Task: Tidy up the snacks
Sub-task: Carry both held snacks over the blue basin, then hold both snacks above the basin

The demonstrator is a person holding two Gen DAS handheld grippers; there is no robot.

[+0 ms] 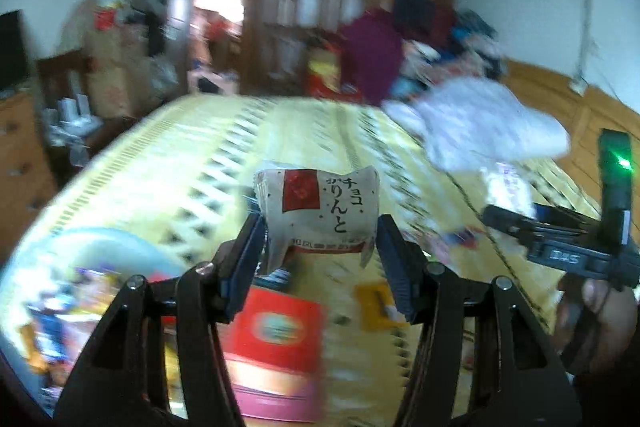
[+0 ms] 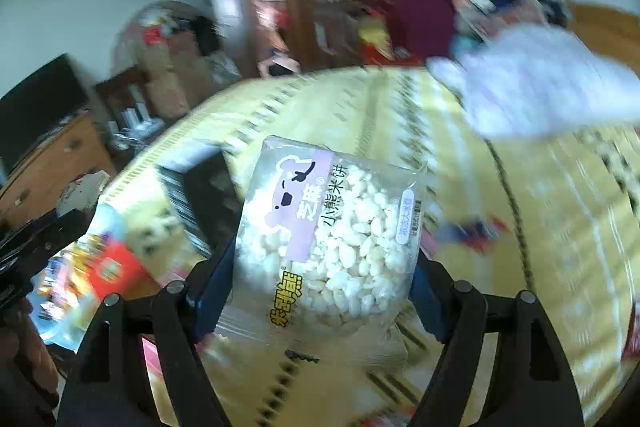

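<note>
Left wrist view first: at the left edge of the bed's yellow patterned cover (image 1: pixel 168 163) lies a blurred heap of bright snack packets (image 1: pixel 68 303) on something pale blue. Nearer me a red box with a round emblem (image 1: pixel 280 331) lies flat on the cover. Above it, my left gripper (image 1: pixel 318 247) holds a small beige paper snack packet with a red square and dark Japanese lettering (image 1: pixel 320 211), my blue pads pressing its two sides, the jaws at a moderate spread; the packet hangs clear of the cover. A small yellow packet (image 1: pixel 372 303) lies just right of the red box. Toward the far right corner sits a crumpled white cloth (image 1: pixel 488 131), and at the right edge a hand (image 1: pixel 600 315) carries my other gripper's black body.

Right wrist view: my right gripper (image 2: pixel 322 267) has its jaws fairly wide, clamped on a clear plastic bag of white puffed rice cakes with a lilac bear label (image 2: pixel 332 235), also lifted off the cover, with small blurred wrappers (image 2: pixel 468 231) lying to its right.
</note>
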